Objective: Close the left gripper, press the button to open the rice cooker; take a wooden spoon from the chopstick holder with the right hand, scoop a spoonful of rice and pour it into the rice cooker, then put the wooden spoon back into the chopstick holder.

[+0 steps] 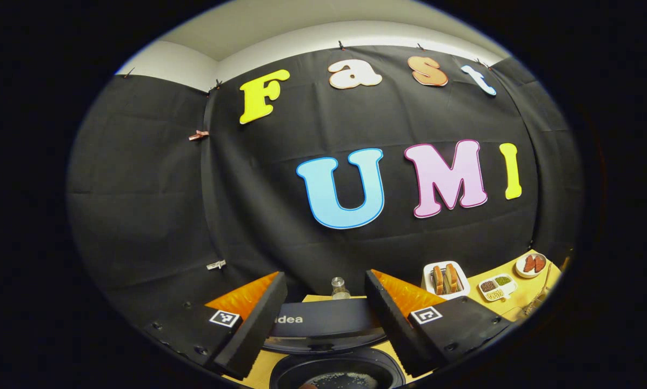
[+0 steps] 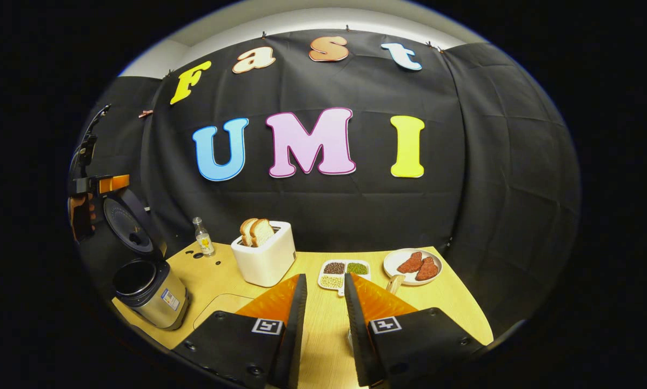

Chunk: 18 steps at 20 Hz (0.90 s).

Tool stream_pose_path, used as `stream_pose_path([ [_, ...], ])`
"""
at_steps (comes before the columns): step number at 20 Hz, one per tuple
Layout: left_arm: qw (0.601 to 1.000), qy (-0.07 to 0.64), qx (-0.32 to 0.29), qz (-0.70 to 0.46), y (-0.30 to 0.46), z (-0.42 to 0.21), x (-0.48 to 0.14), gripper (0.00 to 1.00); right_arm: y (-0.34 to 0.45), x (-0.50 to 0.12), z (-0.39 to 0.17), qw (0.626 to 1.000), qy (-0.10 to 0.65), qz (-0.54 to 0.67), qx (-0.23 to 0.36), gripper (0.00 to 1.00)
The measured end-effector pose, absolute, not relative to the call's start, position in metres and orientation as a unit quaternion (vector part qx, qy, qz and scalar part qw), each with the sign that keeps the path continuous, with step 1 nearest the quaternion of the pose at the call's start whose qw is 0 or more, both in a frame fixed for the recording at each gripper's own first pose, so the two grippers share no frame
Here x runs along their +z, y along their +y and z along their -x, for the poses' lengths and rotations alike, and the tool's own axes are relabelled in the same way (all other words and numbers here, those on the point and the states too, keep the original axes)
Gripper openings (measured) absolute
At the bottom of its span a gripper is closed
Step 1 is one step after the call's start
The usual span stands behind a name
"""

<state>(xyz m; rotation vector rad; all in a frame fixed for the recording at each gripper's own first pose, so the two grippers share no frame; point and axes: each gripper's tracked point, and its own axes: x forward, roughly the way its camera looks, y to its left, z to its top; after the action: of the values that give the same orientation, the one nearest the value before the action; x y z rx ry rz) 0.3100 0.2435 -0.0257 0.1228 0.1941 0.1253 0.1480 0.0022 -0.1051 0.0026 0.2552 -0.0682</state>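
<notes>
The left gripper [image 1: 326, 319] hangs spread above the open rice cooker [image 1: 337, 373]; the right gripper [image 2: 323, 324], apparently parted, is empty.

The left gripper view is parked right above the open rice cooker [image 1: 337, 373], very near it, aimed mostly at the back wall with just a strip of table [image 1: 523, 294] caught low right. The right gripper view is held farther back and higher, looking across the table [image 2: 323, 324]. Shared by both: toaster [image 1: 445, 279] [image 2: 265, 254], little bottle [image 1: 340, 288] [image 2: 203, 236], probably the same divided dish [image 1: 496, 287] [image 2: 345, 273].
</notes>
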Motion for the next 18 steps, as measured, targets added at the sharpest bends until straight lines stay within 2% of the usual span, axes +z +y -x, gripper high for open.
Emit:
stream_pose_path([
  [4,0.99,0.116,0.066,-0.047,0.242,-0.296,-0.028,0.98,-0.001,-0.106,-0.147,0.991,0.13,-0.006,-0.038,0.44],
  [10,0.988,0.126,0.083,0.034,0.234,-0.252,-0.035,0.98,0.0,-0.104,-0.144,0.991,0.125,-0.006,-0.037,0.44],
  [18,0.982,0.152,0.105,0.027,0.22,-0.179,-0.087,0.95,0.008,-0.106,-0.137,0.992,0.124,-0.007,-0.028,0.44],
])
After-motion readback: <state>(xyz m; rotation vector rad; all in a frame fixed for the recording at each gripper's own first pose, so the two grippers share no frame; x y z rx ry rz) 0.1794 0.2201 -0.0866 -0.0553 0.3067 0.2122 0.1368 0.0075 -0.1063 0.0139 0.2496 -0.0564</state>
